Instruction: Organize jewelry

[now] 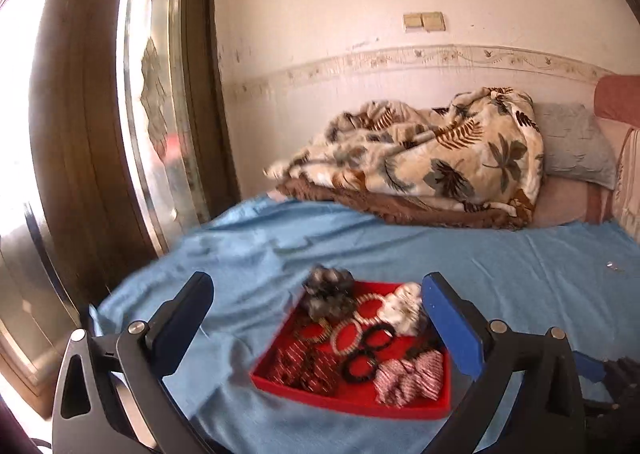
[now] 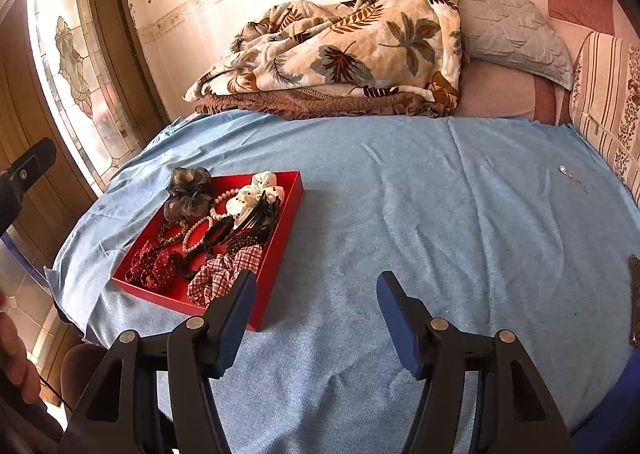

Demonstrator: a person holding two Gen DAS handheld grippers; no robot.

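A red tray (image 1: 276,376) (image 2: 288,222) lies on the blue bedsheet, full of hair accessories and bead bracelets: a grey-brown scrunchie (image 1: 330,292) (image 2: 188,192), a white scrunchie (image 1: 402,308) (image 2: 260,194), a red checked scrunchie (image 1: 408,376) (image 2: 224,276), a dark red dotted one (image 2: 154,268), pearl bracelets (image 2: 200,232) and a black hair claw (image 2: 256,214). My left gripper (image 1: 318,310) is open and empty above the tray. My right gripper (image 2: 316,304) is open and empty just right of the tray. A small silver earring (image 2: 564,170) (image 1: 612,266) lies alone far right on the sheet.
The blue sheet (image 2: 400,194) covers the bed. A leaf-print blanket (image 2: 344,50) and pillows (image 2: 516,38) are piled at the back against the wall. A wooden door with stained glass (image 2: 72,66) stands at left. A dark object (image 2: 634,298) lies at the right edge.
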